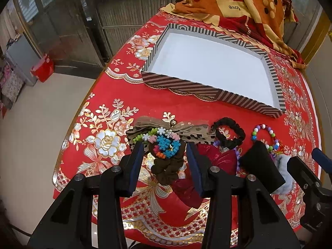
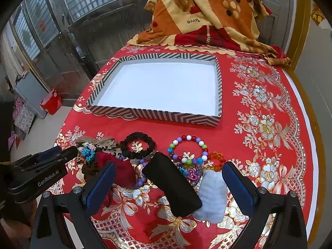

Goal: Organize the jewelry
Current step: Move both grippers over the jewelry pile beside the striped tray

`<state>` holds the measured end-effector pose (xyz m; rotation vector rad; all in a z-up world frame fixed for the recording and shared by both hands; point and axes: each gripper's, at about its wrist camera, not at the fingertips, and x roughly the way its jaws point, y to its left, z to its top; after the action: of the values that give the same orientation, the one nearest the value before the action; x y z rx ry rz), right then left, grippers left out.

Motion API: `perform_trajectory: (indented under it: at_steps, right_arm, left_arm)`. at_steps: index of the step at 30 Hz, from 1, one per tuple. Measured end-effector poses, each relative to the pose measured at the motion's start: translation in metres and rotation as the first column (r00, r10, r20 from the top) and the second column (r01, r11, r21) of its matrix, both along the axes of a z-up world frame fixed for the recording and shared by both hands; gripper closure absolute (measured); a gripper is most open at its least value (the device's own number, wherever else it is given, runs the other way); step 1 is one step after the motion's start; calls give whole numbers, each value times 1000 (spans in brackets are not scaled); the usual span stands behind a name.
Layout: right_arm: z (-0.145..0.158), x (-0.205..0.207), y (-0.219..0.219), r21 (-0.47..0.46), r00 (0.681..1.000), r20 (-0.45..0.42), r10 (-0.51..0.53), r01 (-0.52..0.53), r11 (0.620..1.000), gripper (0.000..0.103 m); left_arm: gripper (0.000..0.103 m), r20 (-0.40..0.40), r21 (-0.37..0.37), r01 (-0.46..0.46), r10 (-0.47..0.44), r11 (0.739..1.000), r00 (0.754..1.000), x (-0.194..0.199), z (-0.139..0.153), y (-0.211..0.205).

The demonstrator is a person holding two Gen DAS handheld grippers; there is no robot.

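A striped box lid with a white inside (image 1: 178, 84) (image 2: 157, 115) lies empty on the red cloth. Below it lie hair and jewelry pieces. My left gripper (image 1: 165, 154) is open around a brown scrunchie (image 1: 166, 169) and a colourful snowflake bracelet (image 1: 166, 143) that lie on the cloth. My right gripper (image 2: 169, 176) is open over a black padded bar (image 2: 172, 184) and a white fluffy scrunchie (image 2: 211, 195). A black scrunchie (image 2: 138, 147), a beaded bracelet (image 2: 188, 148) and a red velvet scrunchie (image 1: 215, 159) lie between.
A leopard bow (image 1: 191, 129) lies behind the snowflake bracelet. An orange bead ring (image 2: 216, 159) and purple beads (image 2: 194, 173) sit by the white scrunchie. A folded orange blanket (image 2: 207, 14) lies beyond the box. The table edge drops off at left to a pale floor.
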<state>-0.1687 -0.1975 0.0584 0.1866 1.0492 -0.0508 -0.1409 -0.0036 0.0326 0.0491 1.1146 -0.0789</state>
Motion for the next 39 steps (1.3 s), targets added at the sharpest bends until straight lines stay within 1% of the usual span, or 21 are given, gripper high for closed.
perform_trajectory:
  at_steps: [15,23,39]
  right_arm:
    - [-5,6,-1,2,1000,-10,7,-7,1000,2]
    - [-8,4,-1,-14,1000,-21,14,-14,1000,2]
    - [-5,-1,-9,-11,1000,-15,-10,10,1000,2]
  left_arm:
    - [61,-7,7,-19,19,1000,1000,3,-2,2]
    - [61,-13,-15,-9,9,1000,1000,0,-4,1]
    - [61,14,-14,7,-7,1000,1000,-7,8,-9]
